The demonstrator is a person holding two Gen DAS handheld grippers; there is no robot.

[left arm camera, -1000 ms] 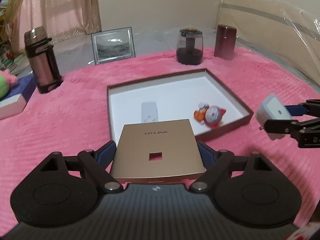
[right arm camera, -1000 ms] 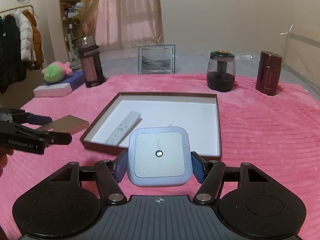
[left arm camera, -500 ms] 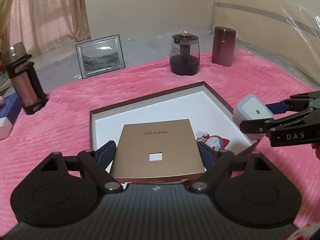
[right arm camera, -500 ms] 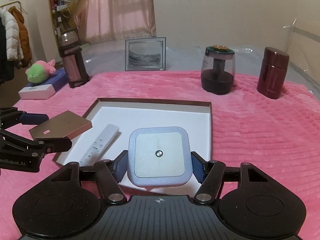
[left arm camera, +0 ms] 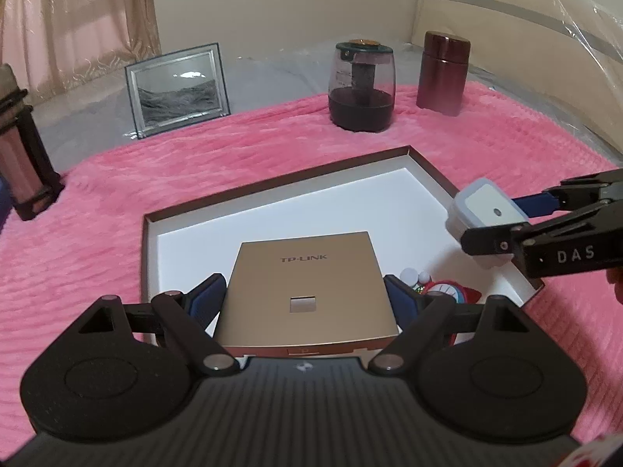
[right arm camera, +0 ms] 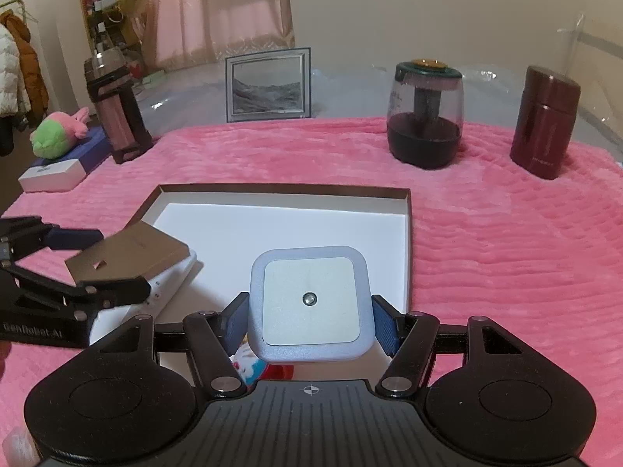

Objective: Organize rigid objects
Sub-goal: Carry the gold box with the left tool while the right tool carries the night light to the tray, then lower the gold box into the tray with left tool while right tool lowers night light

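The left tongs [left arm camera: 305,295] squeeze a gold box [left arm camera: 307,288]. The right tongs [right arm camera: 309,321] squeeze a blue square [right arm camera: 309,303]. Only the right view shows a white remote [right arm camera: 171,284], maybe, under the box.

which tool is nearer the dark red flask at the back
Right. The right tool, holding the night light, is over the tray's side that faces the dark red flask; the left tool is over the tray's opposite side.

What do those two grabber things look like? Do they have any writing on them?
Both are black plastic. The left gripper and the right gripper each have two thin linked bars with silver pins, big round discs at the sides, a ribbed dark body, and blue pads on the fingers. White letters on the side read "DAS" on the right one and "GenRobot.AI" on the left one. No cables show.
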